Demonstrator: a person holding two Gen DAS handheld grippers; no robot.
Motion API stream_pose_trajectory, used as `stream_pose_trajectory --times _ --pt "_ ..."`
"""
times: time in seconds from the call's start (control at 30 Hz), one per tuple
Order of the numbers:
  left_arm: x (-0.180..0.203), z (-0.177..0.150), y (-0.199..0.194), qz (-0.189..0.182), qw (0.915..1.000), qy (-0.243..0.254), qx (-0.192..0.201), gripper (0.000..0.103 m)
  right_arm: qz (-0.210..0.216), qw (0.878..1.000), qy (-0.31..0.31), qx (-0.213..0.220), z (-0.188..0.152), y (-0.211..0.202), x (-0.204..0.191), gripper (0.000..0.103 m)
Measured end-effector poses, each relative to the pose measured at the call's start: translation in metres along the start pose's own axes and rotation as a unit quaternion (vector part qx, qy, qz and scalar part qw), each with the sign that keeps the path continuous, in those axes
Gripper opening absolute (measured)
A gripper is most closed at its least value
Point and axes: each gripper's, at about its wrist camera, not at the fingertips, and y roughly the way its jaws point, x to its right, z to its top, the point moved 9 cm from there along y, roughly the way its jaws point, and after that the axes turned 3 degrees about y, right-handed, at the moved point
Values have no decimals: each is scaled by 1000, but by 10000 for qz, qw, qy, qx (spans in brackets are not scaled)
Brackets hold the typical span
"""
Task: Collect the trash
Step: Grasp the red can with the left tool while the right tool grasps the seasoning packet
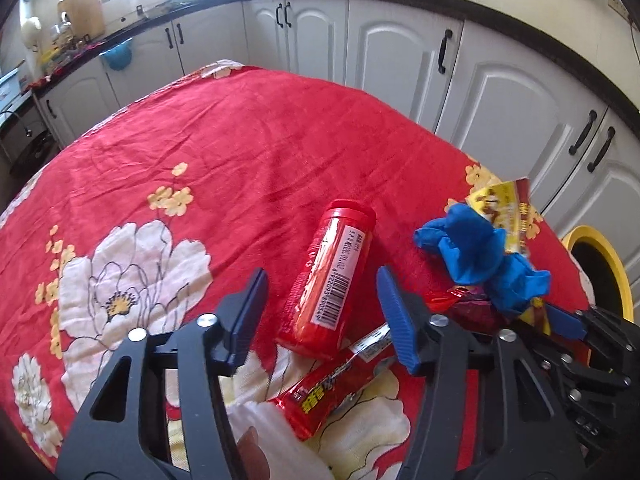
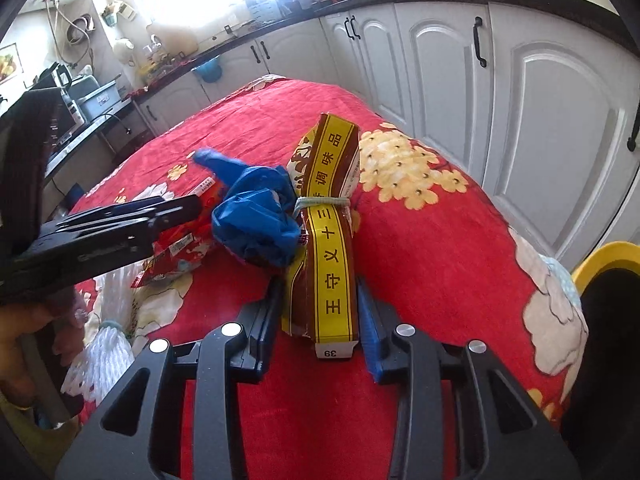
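so the left gripper [image 1: 322, 304] is hovering low over the tabletop [image 1: 240, 152], which is wearing a red cloth with big white and yellow flowers. its fingers [image 1: 394, 312] are sitting spread wide, and the lower end of a red plastic bottle [image 1: 330, 276] is lying on its side right between them, barcode label facing up, cap end pointing away. the fingers aren't touching it as far as i can see. a red snack wrapper [image 1: 336, 388] is lying just under the bottle's near end, running diagonally across a white flower.

over on the right side, the right gripper [image 2: 320, 320] is pinching a yellow and brown seasoning packet [image 2: 330, 240] with chinese print on it, the blue fingers [image 2: 368, 328] pressing in on both sides of its lower part. the packet is standing up tall-ish, with a pale rubber band [image 2: 320, 201] cinched around its middle. a crumpled blue glove [image 2: 256, 216] is bunched right against the packet's left side, touching it. another red wrapper [image 2: 176, 256] is lying next to the glove, partly under the left gripper's arm in that view.

a yellow-rimmed bin [image 2: 608, 260] with a dark inside is sitting just off the tabletop's right edge. white kitchen cabinets [image 1: 400, 48] with black handles are running along behind everything.
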Motion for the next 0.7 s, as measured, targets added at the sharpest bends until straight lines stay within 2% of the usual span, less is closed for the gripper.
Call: stream_pose_trajectory --times 0.03,0.1,0.37,0.43,0.7 --pt "1 0 3 -14 10000 15 -31 44 -8 10000 17 10 -1 -3 1 34" --pt "2 0 8 -8 9999 65 -118 35 1 10000 39 15 -5 -8 3 34" --pt "0 -4 15 -144 9995 -10 -278 31 52 9997 230 38 -22 -34 12 34" --pt "-2 -4 11 -312 9989 -167 -293 30 79 9996 272 57 -25 -42 15 34" --pt "-15 1 -31 -475 9963 -662 290 26 210 9992 312 167 -31 -64 12 34"
